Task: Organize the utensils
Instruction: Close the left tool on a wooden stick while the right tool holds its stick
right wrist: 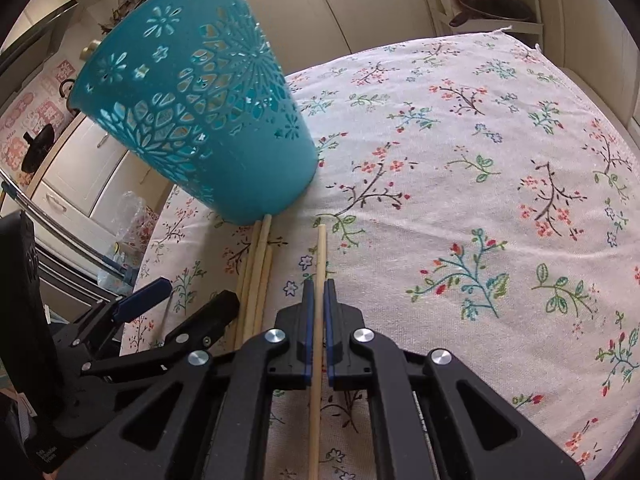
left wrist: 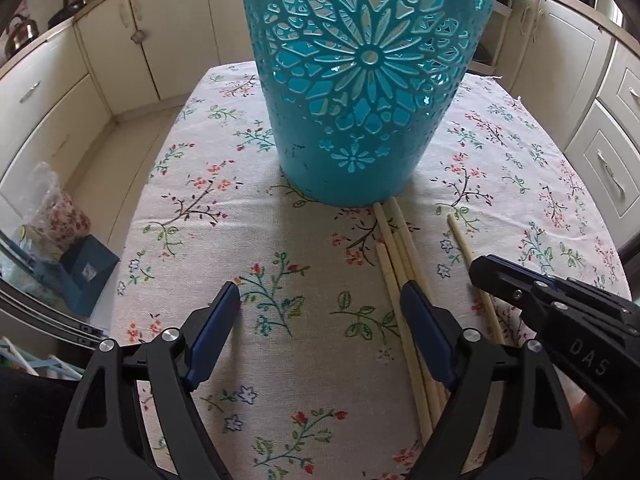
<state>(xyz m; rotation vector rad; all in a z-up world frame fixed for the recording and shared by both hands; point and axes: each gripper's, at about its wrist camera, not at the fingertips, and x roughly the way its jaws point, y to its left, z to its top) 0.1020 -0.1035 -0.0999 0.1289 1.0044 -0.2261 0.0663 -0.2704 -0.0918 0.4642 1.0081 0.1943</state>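
My right gripper [right wrist: 319, 286] pinches a single chopstick [right wrist: 321, 248] at lower centre, isolating it from the bundle [left wrist: 394, 248] beside the teal basket [left wrist: 360, 80]. My left gripper [left wrist: 320, 292] is spread above the bench [left wrist: 200, 208], ready to assist.

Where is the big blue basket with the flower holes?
The teal plastic basket stands upright on the floral tablecloth, straight ahead in the left wrist view, upper left in the right wrist view, with the pale wooden chopsticks lying at its base.

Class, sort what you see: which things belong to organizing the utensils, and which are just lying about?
Belong:
single chopstick, in the right hand-held gripper
chopstick bundle
teal basket
left hand-held gripper, open

Lying about:
plastic bag
kettle
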